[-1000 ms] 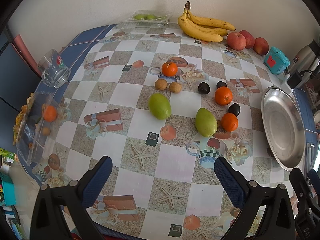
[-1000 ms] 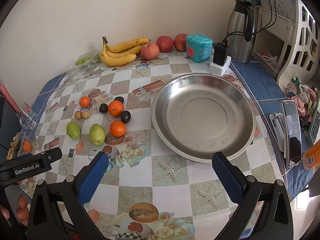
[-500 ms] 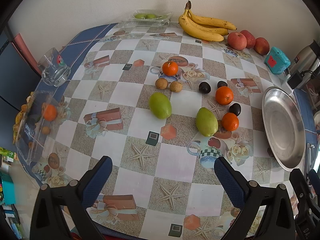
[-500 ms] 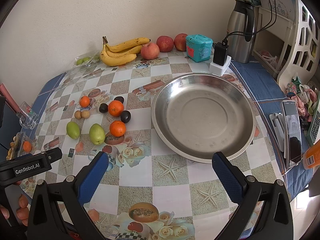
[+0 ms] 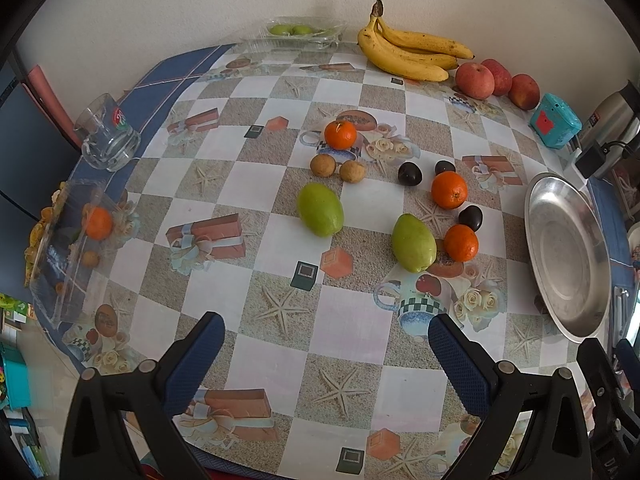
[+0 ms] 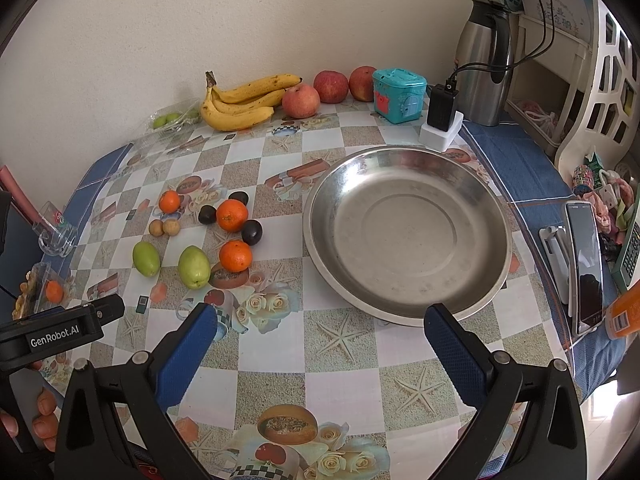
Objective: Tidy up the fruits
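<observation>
Loose fruit lies on the patterned table: two green mangoes [image 5: 320, 209] [image 5: 413, 242], three oranges [image 5: 449, 189] [image 5: 461, 242] [image 5: 340, 134], dark plums [image 5: 409, 173] and two small brown fruits [image 5: 323, 165]. An empty steel plate [image 6: 408, 232] stands to their right, also in the left wrist view [image 5: 568, 256]. Bananas [image 6: 244, 104] and three red apples [image 6: 301, 100] lie along the back wall. My left gripper [image 5: 326, 340] is open and empty, short of the mangoes. My right gripper [image 6: 320, 332] is open and empty at the plate's near rim.
A glass mug [image 5: 108, 136] and a clear plastic box [image 5: 68, 248] with an orange sit at the left edge. A teal tin [image 6: 398, 95], charger [image 6: 440, 120], steel kettle [image 6: 486, 64] and phone [image 6: 584, 264] stand right. A clear tray of green fruit [image 5: 300, 32] is at the back.
The left wrist view has shifted very slightly; the fruit sits a touch lower in frame. The right gripper and all the fruit have not moved.
</observation>
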Demonstrator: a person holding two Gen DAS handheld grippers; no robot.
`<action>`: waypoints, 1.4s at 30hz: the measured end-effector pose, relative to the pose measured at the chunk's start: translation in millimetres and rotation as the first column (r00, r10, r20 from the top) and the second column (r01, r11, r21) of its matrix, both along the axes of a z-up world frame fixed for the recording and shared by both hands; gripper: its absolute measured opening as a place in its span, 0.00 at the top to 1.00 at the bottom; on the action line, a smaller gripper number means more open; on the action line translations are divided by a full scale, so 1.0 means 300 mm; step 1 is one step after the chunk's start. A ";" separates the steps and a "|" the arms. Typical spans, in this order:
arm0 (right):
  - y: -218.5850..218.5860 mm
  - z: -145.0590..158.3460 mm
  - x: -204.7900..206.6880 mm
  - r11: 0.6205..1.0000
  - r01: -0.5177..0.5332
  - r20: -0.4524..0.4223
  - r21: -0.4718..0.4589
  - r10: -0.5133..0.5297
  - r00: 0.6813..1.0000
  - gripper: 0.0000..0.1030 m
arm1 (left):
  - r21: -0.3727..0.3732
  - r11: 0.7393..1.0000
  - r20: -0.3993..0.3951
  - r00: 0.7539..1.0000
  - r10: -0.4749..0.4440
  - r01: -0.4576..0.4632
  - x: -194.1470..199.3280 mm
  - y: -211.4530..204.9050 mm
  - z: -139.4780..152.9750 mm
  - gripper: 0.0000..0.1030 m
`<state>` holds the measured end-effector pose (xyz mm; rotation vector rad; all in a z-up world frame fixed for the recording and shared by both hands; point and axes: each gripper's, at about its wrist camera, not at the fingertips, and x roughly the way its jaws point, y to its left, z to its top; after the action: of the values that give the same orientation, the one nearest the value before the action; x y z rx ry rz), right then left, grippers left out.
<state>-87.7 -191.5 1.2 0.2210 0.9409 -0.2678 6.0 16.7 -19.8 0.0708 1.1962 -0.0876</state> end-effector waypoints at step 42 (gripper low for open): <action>0.114 -0.145 0.423 0.976 -0.213 -0.068 0.041 0.215 0.974 0.08 | -0.021 0.991 -0.057 0.990 0.127 -0.129 0.386 0.040 -0.108 0.00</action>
<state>39.2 -157.3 -42.4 0.1397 1.0321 -0.0615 121.9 28.5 -52.2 -0.0300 1.2518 0.0087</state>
